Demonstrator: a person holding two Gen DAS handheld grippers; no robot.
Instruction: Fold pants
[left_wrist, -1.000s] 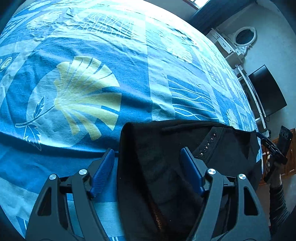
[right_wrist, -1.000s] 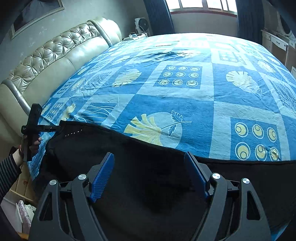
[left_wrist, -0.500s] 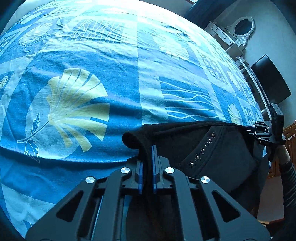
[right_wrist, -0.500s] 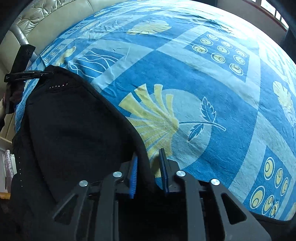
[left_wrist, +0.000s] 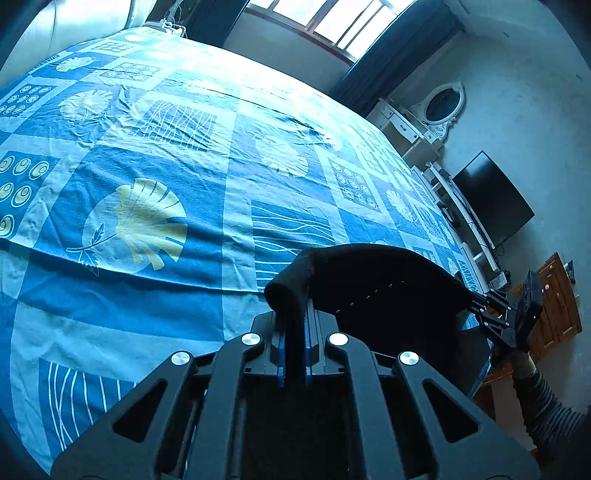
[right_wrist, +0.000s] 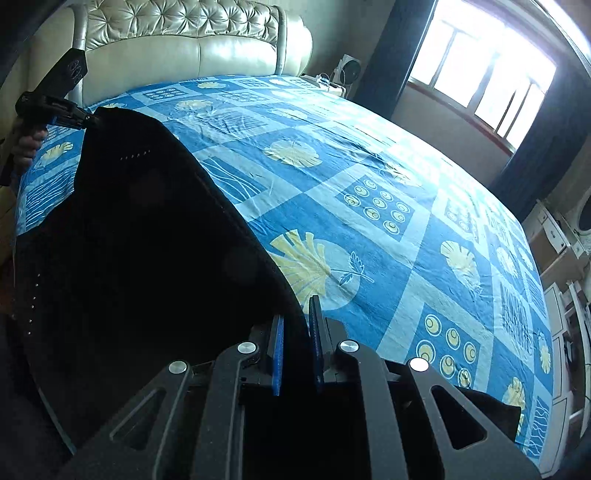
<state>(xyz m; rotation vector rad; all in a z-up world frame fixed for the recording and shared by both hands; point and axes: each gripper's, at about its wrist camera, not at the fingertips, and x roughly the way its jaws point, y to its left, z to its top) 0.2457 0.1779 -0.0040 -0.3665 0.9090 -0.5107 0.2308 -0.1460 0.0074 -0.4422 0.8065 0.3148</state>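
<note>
The black pants (left_wrist: 384, 295) with a row of small studs hang stretched between my two grippers above the bed. My left gripper (left_wrist: 294, 325) is shut on a bunched corner of the pants edge. In the left wrist view my right gripper (left_wrist: 476, 301) grips the far corner. In the right wrist view the pants (right_wrist: 140, 240) fill the left half, my right gripper (right_wrist: 297, 317) is shut on their edge, and my left gripper (right_wrist: 86, 120) holds the far corner at the upper left.
A bed with a blue patterned sheet (left_wrist: 147, 184) spreads ahead and below. A cream tufted headboard (right_wrist: 184, 37) stands at the back. A window (right_wrist: 487, 74), a white dresser with an oval mirror (left_wrist: 439, 110), a black TV (left_wrist: 495, 199) and wooden cabinet (left_wrist: 557, 299) line the room's side.
Both grippers closed on the pants edge and lifted it off the bed. The cloth now hangs taut between them and the views have tilted up toward the room.
</note>
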